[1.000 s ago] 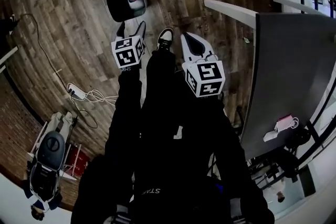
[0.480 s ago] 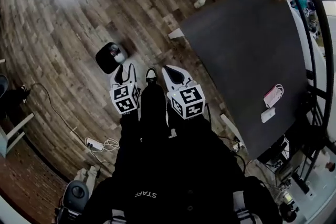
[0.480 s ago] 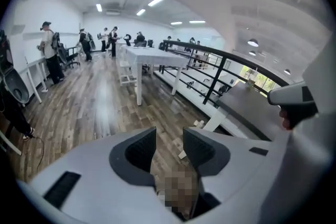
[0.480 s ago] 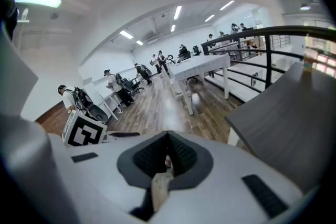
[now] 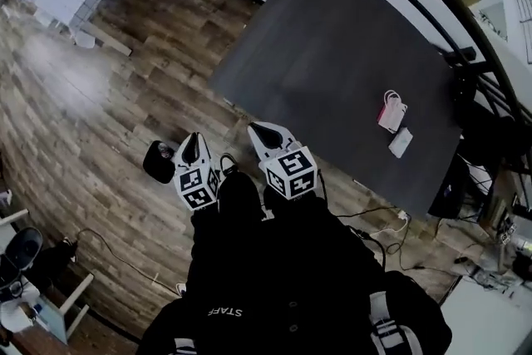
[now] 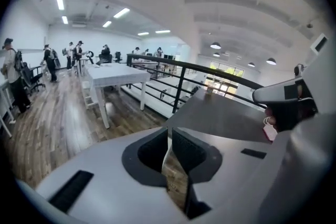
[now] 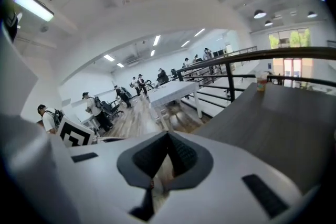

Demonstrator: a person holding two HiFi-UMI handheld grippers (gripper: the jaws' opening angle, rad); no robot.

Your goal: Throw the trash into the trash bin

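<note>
Jaws of the left gripper have just been closing and are seen brought together, nothing between them; those of the right gripper are clenched, likewise empty. The black trash bin is seen on the wooden floor, just beside the left gripper

Small black trash bin, upright on wooden floor, top open, reddish trash inside

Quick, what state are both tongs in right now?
Left tongs: just been closing, now shut, nothing between them.
Right tongs: shut, empty.
</note>
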